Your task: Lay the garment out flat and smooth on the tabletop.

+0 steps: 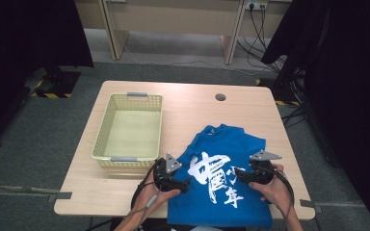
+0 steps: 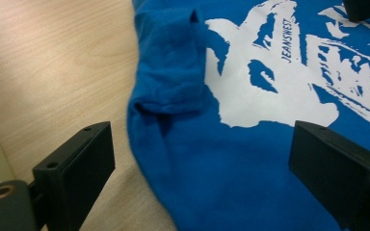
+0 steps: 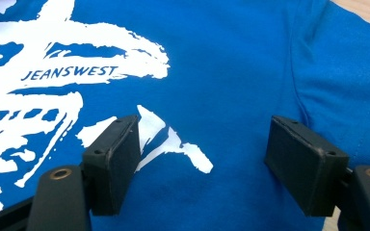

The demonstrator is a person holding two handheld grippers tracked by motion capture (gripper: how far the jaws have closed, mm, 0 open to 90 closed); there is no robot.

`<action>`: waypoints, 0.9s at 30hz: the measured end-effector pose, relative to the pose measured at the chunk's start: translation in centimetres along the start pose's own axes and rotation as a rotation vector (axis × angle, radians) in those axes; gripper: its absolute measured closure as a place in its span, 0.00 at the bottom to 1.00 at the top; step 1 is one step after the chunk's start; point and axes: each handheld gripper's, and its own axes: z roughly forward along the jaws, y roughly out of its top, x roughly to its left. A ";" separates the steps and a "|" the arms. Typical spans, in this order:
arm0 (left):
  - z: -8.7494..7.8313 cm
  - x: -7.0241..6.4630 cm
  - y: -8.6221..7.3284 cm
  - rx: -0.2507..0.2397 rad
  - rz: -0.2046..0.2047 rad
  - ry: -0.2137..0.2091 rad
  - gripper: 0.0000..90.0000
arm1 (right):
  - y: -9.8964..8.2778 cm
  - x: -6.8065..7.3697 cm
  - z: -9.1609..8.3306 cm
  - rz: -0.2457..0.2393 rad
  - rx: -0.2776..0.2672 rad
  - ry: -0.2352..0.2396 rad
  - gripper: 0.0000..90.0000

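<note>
A blue T-shirt (image 1: 221, 178) with large white printed characters lies flat on the wooden table (image 1: 188, 103), collar toward the far side, hem over the near edge. My left gripper (image 1: 179, 183) hovers at the shirt's left edge, jaws wide apart; in the left gripper view its midpoint (image 2: 200, 159) sits over the T-shirt (image 2: 250, 183) beside a folded sleeve (image 2: 173, 72). My right gripper (image 1: 243, 175) is above the shirt's right side, also open; in the right gripper view its midpoint (image 3: 202, 154) hangs over the T-shirt (image 3: 221, 62) and its print. Nothing is held.
A pale yellow plastic basket (image 1: 103, 139) stands empty on the table's left half, just beyond my left hand. A round cable hole (image 1: 220, 97) is near the far edge. Dark curtains and cables flank the table; a desk stands behind.
</note>
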 end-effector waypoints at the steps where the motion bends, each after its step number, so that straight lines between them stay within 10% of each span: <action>1: 0.0 0.0 0.0 0.002 0.001 -0.003 0.09 | -0.1 -0.2 -0.1 0.000 -0.001 0.002 0.31; 15: 0.8 -1.5 0.9 -0.013 0.032 -0.030 0.09 | -1.9 -3.1 -1.9 0.000 -0.003 -0.005 0.31; 27: 4.9 -3.1 5.6 -0.064 0.082 -0.014 0.17 | -1.7 -1.2 -2.4 -0.020 -0.036 -0.012 0.26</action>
